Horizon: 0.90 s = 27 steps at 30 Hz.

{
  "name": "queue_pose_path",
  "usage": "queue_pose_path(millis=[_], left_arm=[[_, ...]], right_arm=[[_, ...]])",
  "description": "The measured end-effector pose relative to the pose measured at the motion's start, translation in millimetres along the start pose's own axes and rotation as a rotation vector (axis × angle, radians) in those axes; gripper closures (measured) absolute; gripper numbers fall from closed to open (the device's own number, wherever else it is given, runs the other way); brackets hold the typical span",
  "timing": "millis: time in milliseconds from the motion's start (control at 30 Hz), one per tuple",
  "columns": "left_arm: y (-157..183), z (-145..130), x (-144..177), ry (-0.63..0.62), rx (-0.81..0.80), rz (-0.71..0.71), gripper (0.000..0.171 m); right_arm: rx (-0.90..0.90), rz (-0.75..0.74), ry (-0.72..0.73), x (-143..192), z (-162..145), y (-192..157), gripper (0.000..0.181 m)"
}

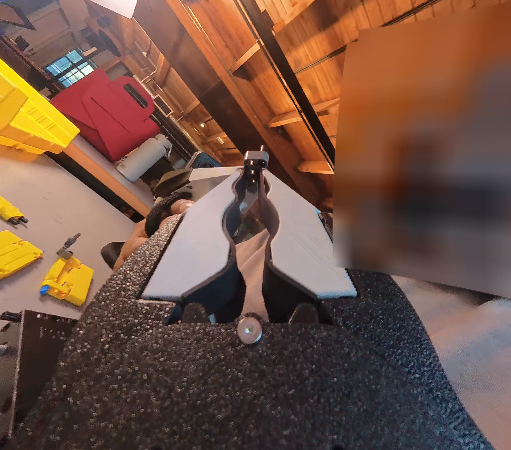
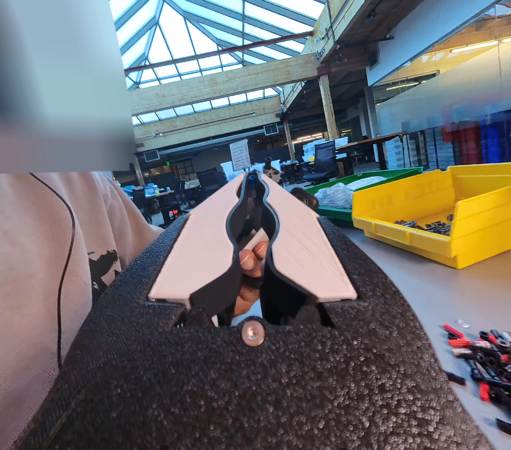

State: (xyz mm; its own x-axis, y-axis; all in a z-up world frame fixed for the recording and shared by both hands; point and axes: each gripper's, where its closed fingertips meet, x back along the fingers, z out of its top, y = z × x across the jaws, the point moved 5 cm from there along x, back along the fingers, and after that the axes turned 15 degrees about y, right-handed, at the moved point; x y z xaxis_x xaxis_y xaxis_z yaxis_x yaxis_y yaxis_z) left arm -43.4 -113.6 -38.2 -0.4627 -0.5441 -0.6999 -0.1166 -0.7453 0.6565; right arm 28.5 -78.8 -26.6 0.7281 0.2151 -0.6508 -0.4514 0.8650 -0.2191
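Left gripper (image 1: 253, 170) clamped on small grey metal bracket (image 1: 255, 160) with holes; right gripper (image 2: 252, 179) pinched on tiny blue peg (image 2: 252, 178). Right of it, glossy yellow bin (image 2: 431, 213).

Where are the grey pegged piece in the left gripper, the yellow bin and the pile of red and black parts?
grey pegged piece (image 1: 255, 160): left wrist view, on its holed head above the fingertips.
yellow bin (image 2: 431, 240): right wrist view, on its front wall.
pile of red and black parts (image 2: 486, 353): right wrist view, mid-pile.
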Motion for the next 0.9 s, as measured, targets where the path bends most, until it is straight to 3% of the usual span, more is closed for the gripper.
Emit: queue_pose_path(millis=[33, 200, 233, 267, 300, 367, 600, 900], left_arm=[[-0.1, 0.9, -0.2, -0.016, -0.032, 0.009, 0.164], [1.8, 7.7, -2.5, -0.06, -0.158, 0.032, 0.165], [-2.5, 8.4, 1.5, -0.086, -0.196, 0.073, 0.165], [-10.0, 10.5, 11.5, -0.087, -0.218, 0.125, 0.167], [-14.0, 14.2, 21.3, -0.053, -0.182, 0.149, 0.166], [-18.5, 20.2, 28.8, -0.061, -0.24, 0.19, 0.166], [-27.7, 27.1, 23.2, -0.184, -0.452, 0.28, 0.165], [-32.2, 53.9, 42.9, -0.215, -0.727, 0.464, 0.165]], right_arm=[[-0.027, -0.006, 0.01, 0.4, 0.0, 1.1, 0.181], [-0.189, -0.041, 0.124, -1.9, 0.0, 7.9, 0.181], [-0.227, -0.063, 0.217, -1.6, 8.9, 12.5, 0.179], [-0.327, -0.086, 0.398, 4.8, 37.6, 24.8, 0.18], [-0.275, -0.092, 0.477, 11.5, 64.5, 33.4, 0.181], [-0.055, -0.063, 0.374, 7.8, 84.0, 25.5, 0.18], [-0.146, -0.136, 0.236, 18.8, 67.7, 44.7, 0.179], [0.132, -0.376, -0.099, 49.1, 106.6, 78.8, 0.178]])
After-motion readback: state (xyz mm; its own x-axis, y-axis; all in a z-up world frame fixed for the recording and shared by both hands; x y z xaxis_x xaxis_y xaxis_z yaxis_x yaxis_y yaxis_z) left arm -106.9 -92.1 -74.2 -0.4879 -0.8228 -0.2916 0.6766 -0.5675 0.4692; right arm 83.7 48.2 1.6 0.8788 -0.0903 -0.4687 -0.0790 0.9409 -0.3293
